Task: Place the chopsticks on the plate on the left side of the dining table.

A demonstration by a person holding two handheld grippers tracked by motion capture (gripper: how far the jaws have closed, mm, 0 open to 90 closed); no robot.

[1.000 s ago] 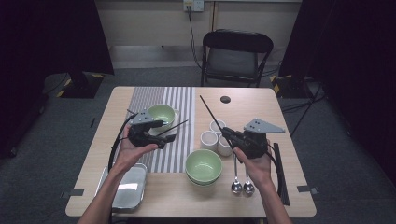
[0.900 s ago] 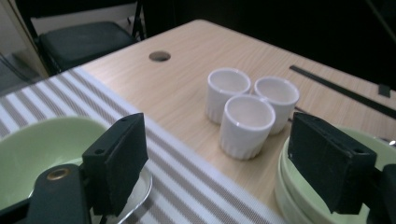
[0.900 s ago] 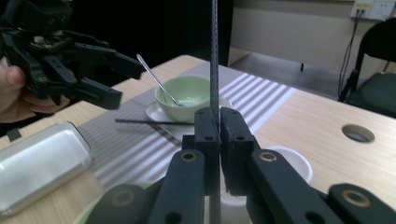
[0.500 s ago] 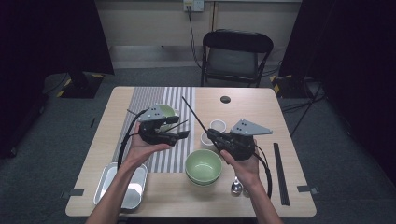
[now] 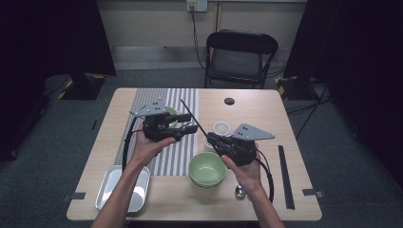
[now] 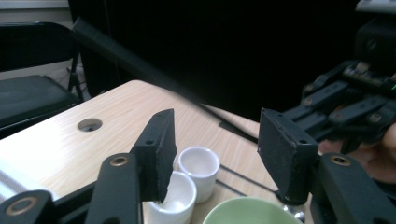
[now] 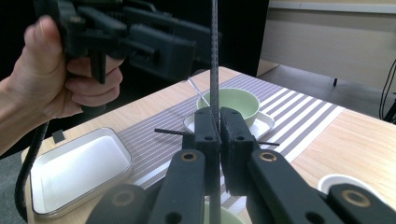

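While no writing is readable | right gripper [image 7: 218, 133] jaws clamp chopstick [image 7: 214, 60] | left gripper [image 6: 212, 154] jaws closing, empty

Recording studio or laboratory: black curtains [image 5: 57, 38] at nine and three o'clock, a lone wooden table [image 5: 256, 107] on grey carpet [image 5: 332, 142], folding chair [image 5: 240, 54] and wall socket [image 5: 197, 4] at twelve o'clock.
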